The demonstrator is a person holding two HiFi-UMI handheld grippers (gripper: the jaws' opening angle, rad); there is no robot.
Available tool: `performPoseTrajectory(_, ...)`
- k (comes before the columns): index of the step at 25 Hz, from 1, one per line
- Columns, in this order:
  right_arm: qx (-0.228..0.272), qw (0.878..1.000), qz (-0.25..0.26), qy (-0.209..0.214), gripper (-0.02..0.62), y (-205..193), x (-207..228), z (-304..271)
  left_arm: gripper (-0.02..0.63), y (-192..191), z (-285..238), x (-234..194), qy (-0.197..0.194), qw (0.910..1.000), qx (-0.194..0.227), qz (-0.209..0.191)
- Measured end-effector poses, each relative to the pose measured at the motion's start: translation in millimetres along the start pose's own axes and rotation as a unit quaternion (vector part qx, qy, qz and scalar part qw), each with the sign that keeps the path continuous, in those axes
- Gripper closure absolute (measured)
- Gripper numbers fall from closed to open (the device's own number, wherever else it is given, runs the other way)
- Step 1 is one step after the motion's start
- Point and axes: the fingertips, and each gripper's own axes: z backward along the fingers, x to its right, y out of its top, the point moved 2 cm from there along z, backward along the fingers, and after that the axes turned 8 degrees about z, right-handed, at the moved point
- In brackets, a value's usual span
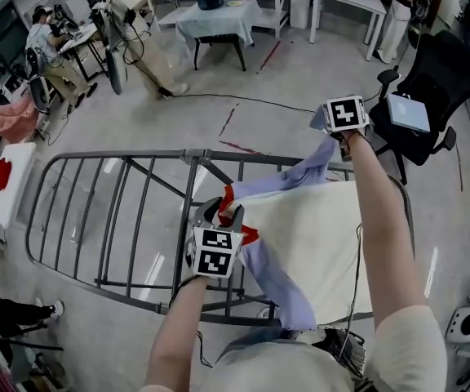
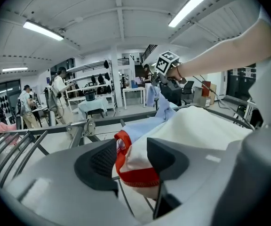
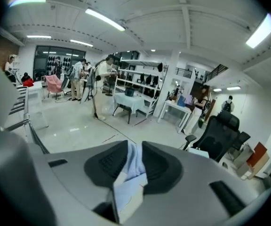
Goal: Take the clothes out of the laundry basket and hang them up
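Nearest, the left gripper (image 1: 221,212) has its jaws closed on the bunched red-trimmed hem (image 2: 135,175) of the garment (image 1: 308,235). This cream and pale-blue piece lies spread over the right half of the grey drying rack (image 1: 121,219). At the far right, the right gripper (image 1: 333,129) pinches a pale-blue corner (image 3: 128,187) between narrow jaws, held just above the rack's far rail.

The step looks like spreading the cloth flat. It would go best by keeping both grips firm and drawing the two held ends apart evenly. The far corner should then be lowered over the rail before letting go, so nothing slides off.

No brand or lettering can be read on the garment. The grippers' cubes carry only black-and-white square markers.
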Motion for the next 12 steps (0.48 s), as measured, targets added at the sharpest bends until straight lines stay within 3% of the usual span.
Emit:
performPoseTrajectory(1,-0.012,1.0,-0.005,0.01,0.471,-9,-6,-1,0.403,2,4,4,-0.012,0.9999,0.002,0.0)
performPoseTrajectory(5,-0.059,0.996,-0.018,0.063,0.378,-52,-29,6,0.353,3,24,33,-0.072,0.9971,0.008,-0.022)
performPoseTrajectory(7,-0.066,0.994,-0.014,0.084,0.38,-70,-39,19,0.347,-3,37,56,-0.119,0.9913,0.004,-0.057)
performPoseTrajectory(9,-0.062,0.992,-0.013,0.11,0.382,-87,-52,37,0.347,-15,48,80,-0.173,0.9797,-0.012,-0.1)
performPoseTrajectory(12,-0.049,0.988,-0.007,0.147,0.383,-109,-74,70,0.347,-40,58,111,-0.249,0.9543,-0.05,-0.158)
